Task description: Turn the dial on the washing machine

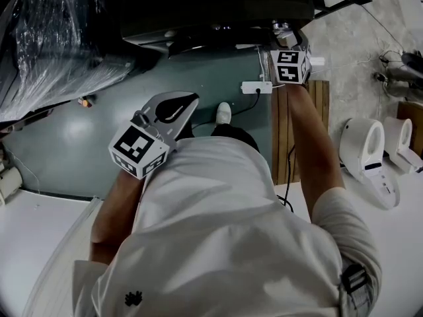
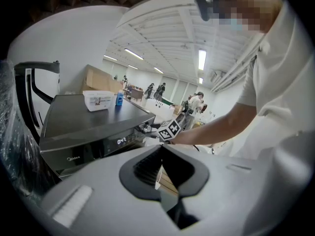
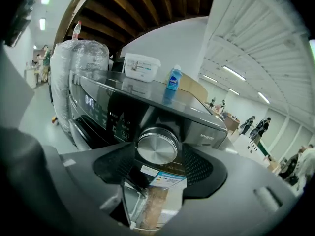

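The dark washing machine (image 1: 218,5) stands at the top of the head view. My right gripper (image 1: 285,38) is up against its front panel. In the right gripper view the round silver dial (image 3: 157,146) sits in the gap of my right gripper (image 3: 157,162), whose black pads (image 3: 199,166) stand apart on either side and do not touch it. My left gripper (image 1: 173,107) hangs back over the floor, away from the machine. It is open (image 2: 165,173) with nothing between its jaws. From it I see the machine (image 2: 88,127) and the right gripper (image 2: 170,129) at the panel.
A white tub (image 3: 141,66) and a blue bottle (image 3: 173,78) rest on top of the machine. A plastic-wrapped bulk (image 1: 53,38) stands to its left. A power strip (image 1: 256,87), a wooden plank (image 1: 284,131) and white appliances (image 1: 367,150) lie on the floor to the right.
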A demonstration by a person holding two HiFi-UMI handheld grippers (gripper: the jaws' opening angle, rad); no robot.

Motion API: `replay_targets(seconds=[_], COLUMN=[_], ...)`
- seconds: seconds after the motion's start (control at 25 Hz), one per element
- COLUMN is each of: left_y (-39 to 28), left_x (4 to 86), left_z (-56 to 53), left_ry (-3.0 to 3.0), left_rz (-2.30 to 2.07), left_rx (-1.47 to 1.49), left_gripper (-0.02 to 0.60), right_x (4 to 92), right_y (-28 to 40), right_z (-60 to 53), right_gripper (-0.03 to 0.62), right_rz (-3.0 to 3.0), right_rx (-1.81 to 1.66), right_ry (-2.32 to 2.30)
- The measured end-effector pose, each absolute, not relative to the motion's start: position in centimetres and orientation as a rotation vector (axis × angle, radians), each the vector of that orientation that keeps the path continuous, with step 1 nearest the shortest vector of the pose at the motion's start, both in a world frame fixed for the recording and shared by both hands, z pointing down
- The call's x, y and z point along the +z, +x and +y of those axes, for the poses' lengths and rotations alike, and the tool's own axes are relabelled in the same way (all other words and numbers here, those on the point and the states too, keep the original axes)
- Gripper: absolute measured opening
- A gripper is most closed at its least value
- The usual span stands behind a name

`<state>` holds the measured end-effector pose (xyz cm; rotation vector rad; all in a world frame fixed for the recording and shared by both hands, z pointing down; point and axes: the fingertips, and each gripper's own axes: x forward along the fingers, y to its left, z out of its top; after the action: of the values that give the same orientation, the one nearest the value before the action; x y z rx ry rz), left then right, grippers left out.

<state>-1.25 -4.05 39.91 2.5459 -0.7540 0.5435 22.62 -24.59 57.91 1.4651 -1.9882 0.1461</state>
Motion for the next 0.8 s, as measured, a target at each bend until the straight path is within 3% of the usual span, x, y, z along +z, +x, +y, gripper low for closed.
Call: replay_targets(seconds=[0.32,0.8], left_y=[-1.2,-2.1], left_x=[39.7,39.6], left_z=[-3.9,-3.5], left_ry=[2.549,2.539], left_rz=[-0.752,-0.778], left_rx=[0.548,0.545], left_gripper=[0.056,0.056], right_x=[58.6,58.7], right_y=[22.1,22.7], right_z=[-24.2,-25.0], right_gripper=[0.272,0.268], right_rz=[-1.862,-1.948], right_rx=[-0.112,0.182], right_ry=[1.344,1.513])
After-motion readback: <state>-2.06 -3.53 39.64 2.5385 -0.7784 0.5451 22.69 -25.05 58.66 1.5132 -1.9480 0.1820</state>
